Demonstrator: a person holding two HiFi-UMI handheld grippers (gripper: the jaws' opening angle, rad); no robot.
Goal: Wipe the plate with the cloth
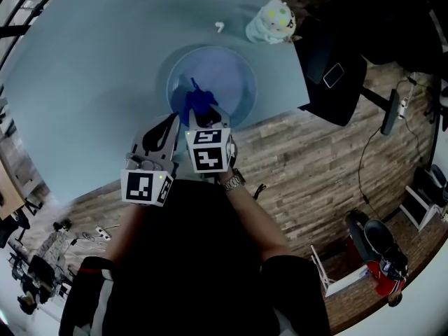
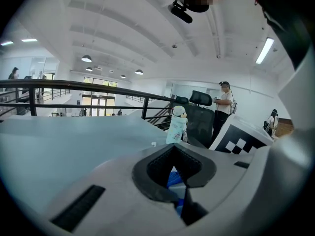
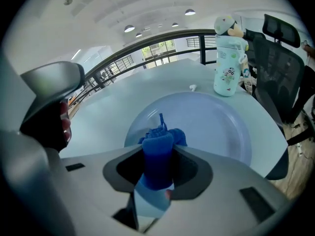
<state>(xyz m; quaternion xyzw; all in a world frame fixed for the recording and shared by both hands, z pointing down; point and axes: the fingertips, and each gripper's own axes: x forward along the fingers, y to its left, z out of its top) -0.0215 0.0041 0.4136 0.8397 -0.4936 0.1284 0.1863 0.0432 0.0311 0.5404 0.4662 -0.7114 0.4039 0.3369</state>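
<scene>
Nearest the person, on the near-left side of the plate point(image 3: 216, 127), the left gripper point(image 2: 174, 151) has its jaw tips drawn together with nothing pinched between them. It lies just beside the rim, and I cannot tell whether it touches it, so the plate is probably not braced. Just right of it, over the plate's near edge, the right gripper point(image 3: 158, 154) is clamped on the blue cloth point(image 1: 196, 103), which stands out as a tight roll above the plate's near-left part. No view settles whether its end touches the surface. The plate sits on the pale table point(image 1: 91, 82), with its near rim close to the table's near edge. A stroke pulled back toward the person could drag the unbraced plate off that edge. A push away could send it sliding on the smooth top toward the small white thing point(image 1: 219, 26) beyond its far rim, and on toward the bottle point(image 1: 271, 19) standing beyond its far-right rim, which looks easy to tip. The bunched cloth offers little face, so a wipe may miss much of the plate, and pressing harder could bring the jaws down onto it.
</scene>
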